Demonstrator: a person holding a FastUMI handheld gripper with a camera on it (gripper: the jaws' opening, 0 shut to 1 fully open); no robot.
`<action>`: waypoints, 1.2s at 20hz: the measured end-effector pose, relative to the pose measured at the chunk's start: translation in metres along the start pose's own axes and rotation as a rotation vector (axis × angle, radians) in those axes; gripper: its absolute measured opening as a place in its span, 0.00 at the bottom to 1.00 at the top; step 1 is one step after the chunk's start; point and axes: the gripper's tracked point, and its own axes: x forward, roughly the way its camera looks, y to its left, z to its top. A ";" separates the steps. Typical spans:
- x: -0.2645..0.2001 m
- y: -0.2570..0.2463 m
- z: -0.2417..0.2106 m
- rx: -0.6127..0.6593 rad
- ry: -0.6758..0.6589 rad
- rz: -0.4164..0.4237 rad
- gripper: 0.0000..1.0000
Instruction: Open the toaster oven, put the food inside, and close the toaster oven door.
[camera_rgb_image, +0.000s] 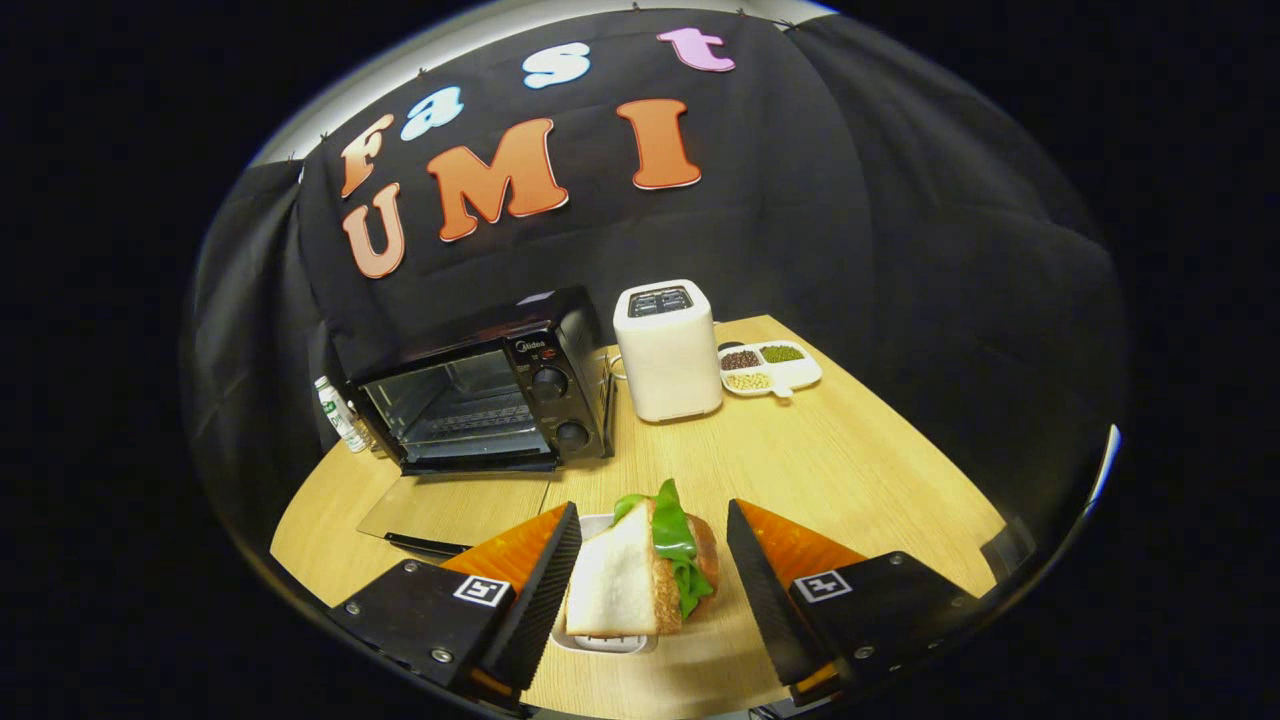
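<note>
Tool (655, 575) black blocks, square markers, screws

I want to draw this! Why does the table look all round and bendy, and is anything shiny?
In the gripper view, the fisheye lens bends the wooden table into a curve; the toaster oven's lowered glass door reflects light; the sandwich sits sharp and bright between the open fingers.

**What You Can't See Well**

The sandwich (645, 580) hides most of the little white plate (600, 643) under it. The toaster oven (480, 385) covers part of the small bottle (340, 415) behind it. The gripper (650, 570) fingers are apart, with their back ends cut off. The seeds in the split dish (772, 368) are too tiny to name.
</note>
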 end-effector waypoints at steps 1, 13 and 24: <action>0.001 0.002 -0.005 0.014 0.012 0.015 0.88; 0.024 -0.014 -0.050 0.166 0.147 0.061 0.88; 0.023 0.013 -0.043 0.247 0.163 0.056 0.37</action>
